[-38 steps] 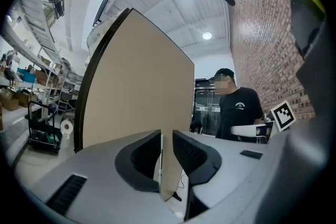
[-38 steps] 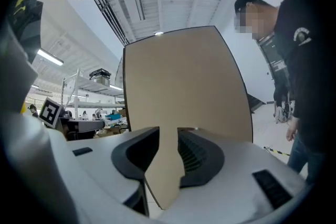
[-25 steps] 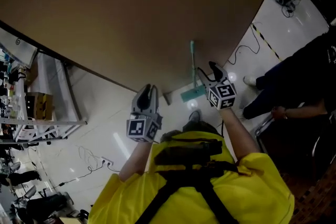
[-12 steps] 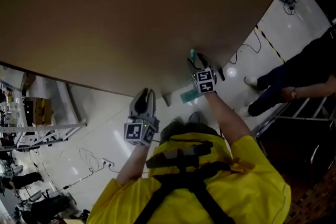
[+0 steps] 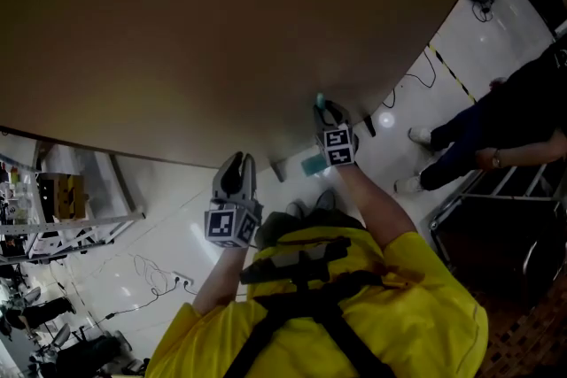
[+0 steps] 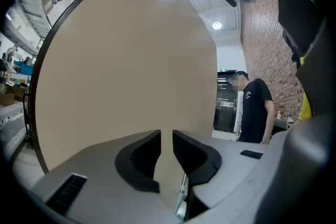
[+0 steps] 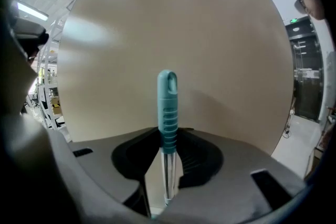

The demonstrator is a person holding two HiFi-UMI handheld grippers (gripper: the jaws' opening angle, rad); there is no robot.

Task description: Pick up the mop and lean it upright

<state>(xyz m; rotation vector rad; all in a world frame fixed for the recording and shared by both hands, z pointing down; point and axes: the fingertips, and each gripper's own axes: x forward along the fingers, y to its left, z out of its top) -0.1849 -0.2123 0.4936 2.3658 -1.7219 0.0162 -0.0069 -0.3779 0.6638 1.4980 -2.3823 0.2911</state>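
A broad tan curved panel (image 5: pixel 221 31) rises from a glossy white floor (image 5: pixel 168 217), seen from above over a person's yellow shirt (image 5: pixel 372 314). A bystander in dark clothes (image 5: pixel 505 111) stands well apart at the right. The mop (image 7: pixel 167 107) stands upright just before the panel, its teal head (image 5: pixel 312 164) on the floor. The right gripper (image 5: pixel 330 109) is closing on the mop's teal ribbed grip, with a jaw against each side. The left gripper (image 5: pixel 236 159) is held near, its jaws a narrow slit apart with nothing between them.

Head view looks steeply down; gripper views face the near tan panel (image 5: pixel 221 31); the right one also shares the mop (image 7: pixel 167 107)
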